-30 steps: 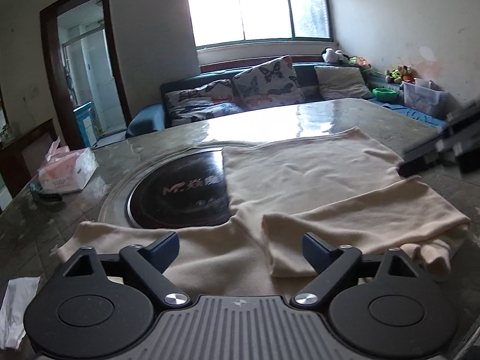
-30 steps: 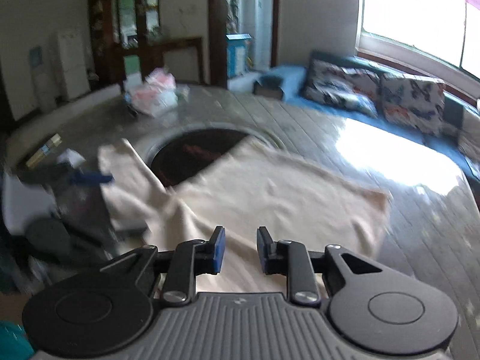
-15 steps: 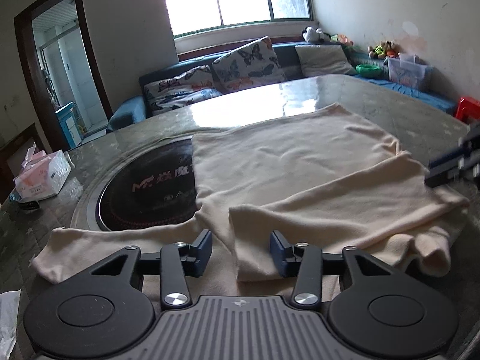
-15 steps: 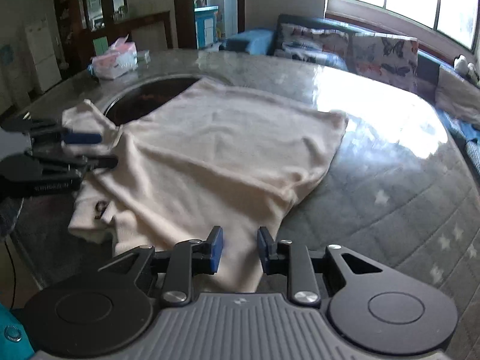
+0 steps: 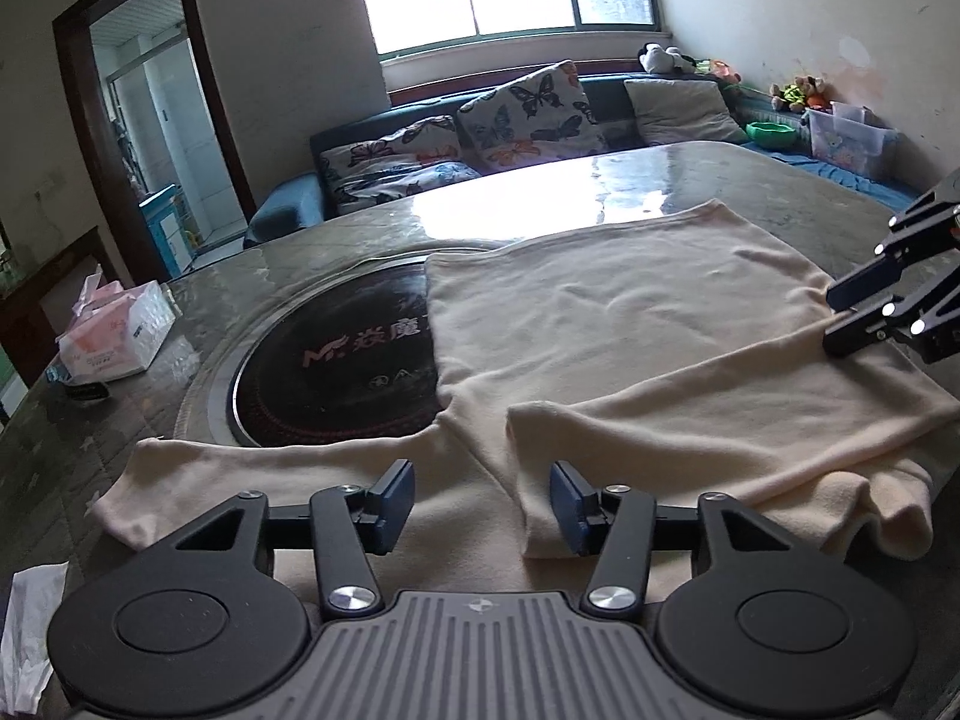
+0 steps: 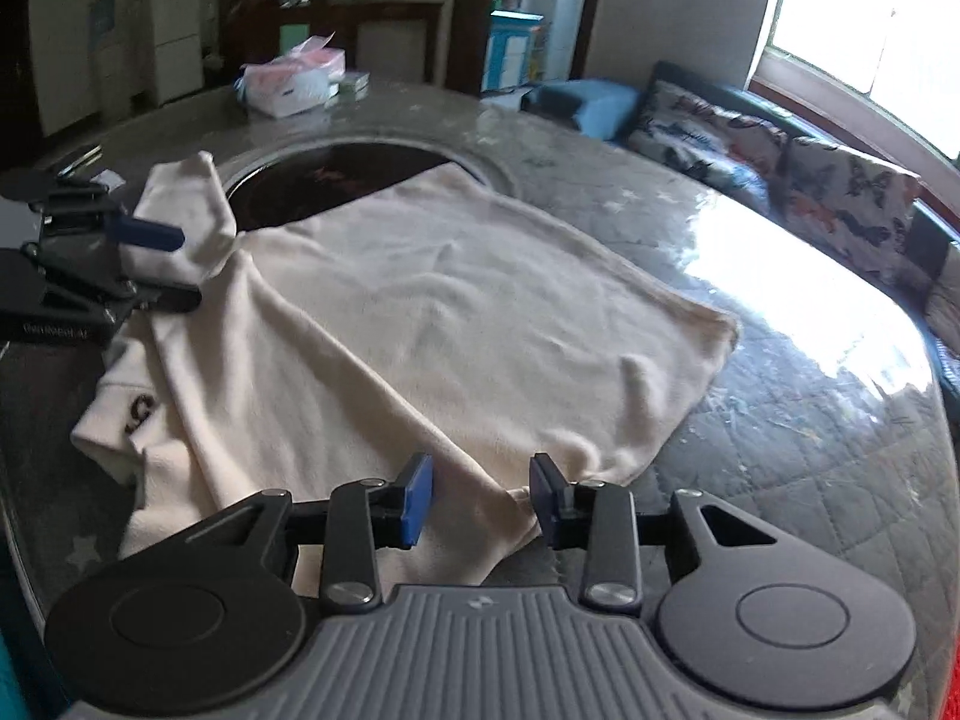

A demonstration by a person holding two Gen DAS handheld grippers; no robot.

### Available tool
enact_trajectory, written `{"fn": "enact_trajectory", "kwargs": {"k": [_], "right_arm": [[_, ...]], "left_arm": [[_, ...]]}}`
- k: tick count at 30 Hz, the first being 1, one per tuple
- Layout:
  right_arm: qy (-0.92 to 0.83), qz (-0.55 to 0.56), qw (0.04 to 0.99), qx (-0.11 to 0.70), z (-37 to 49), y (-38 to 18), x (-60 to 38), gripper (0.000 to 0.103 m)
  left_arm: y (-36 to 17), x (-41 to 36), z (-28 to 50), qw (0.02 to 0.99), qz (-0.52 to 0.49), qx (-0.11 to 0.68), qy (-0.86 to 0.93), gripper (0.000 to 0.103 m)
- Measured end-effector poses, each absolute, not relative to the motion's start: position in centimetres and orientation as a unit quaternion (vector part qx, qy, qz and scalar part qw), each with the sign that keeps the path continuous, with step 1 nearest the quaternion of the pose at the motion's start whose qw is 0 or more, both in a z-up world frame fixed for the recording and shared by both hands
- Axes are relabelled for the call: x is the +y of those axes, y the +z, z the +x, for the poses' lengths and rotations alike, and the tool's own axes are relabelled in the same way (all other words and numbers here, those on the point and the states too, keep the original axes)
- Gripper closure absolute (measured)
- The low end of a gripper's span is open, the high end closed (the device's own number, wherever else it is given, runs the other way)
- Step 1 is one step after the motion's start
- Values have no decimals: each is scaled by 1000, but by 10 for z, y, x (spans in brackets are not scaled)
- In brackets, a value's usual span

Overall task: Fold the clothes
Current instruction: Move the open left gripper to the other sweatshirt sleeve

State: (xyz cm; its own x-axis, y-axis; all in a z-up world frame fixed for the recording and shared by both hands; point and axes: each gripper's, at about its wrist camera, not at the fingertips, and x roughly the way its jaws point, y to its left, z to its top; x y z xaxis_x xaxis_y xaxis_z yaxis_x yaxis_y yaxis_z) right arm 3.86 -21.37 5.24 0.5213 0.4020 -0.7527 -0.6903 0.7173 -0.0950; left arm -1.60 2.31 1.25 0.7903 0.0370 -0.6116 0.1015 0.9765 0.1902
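Cream knit long-sleeved top (image 5: pixel 600 324), one sleeve folded across, lies between your parted, empty left gripper (image 5: pixel 483 495) and right gripper (image 6: pixel 477 495): pinch carelessly and you drag both layers askew.

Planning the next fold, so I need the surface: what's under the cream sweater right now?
The cream sweater lies on the round table, with one edge covering part of the dark round hotplate set into it. Anything else beneath the fabric is hidden.
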Motion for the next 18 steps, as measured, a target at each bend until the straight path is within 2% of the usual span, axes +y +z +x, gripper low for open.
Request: {"fn": "enact_trajectory", "kwargs": {"k": [4, 12, 18], "right_arm": [[325, -188, 845, 380, 41, 55, -219, 100], [293, -191, 862, 367, 29, 61, -234, 100], [293, -179, 874, 345, 19, 68, -229, 94]], "left_arm": [[13, 28, -15, 940, 106, 325, -9, 42], [14, 32, -13, 939, 113, 324, 1, 39], [26, 22, -15, 947, 112, 301, -2, 40]]}}
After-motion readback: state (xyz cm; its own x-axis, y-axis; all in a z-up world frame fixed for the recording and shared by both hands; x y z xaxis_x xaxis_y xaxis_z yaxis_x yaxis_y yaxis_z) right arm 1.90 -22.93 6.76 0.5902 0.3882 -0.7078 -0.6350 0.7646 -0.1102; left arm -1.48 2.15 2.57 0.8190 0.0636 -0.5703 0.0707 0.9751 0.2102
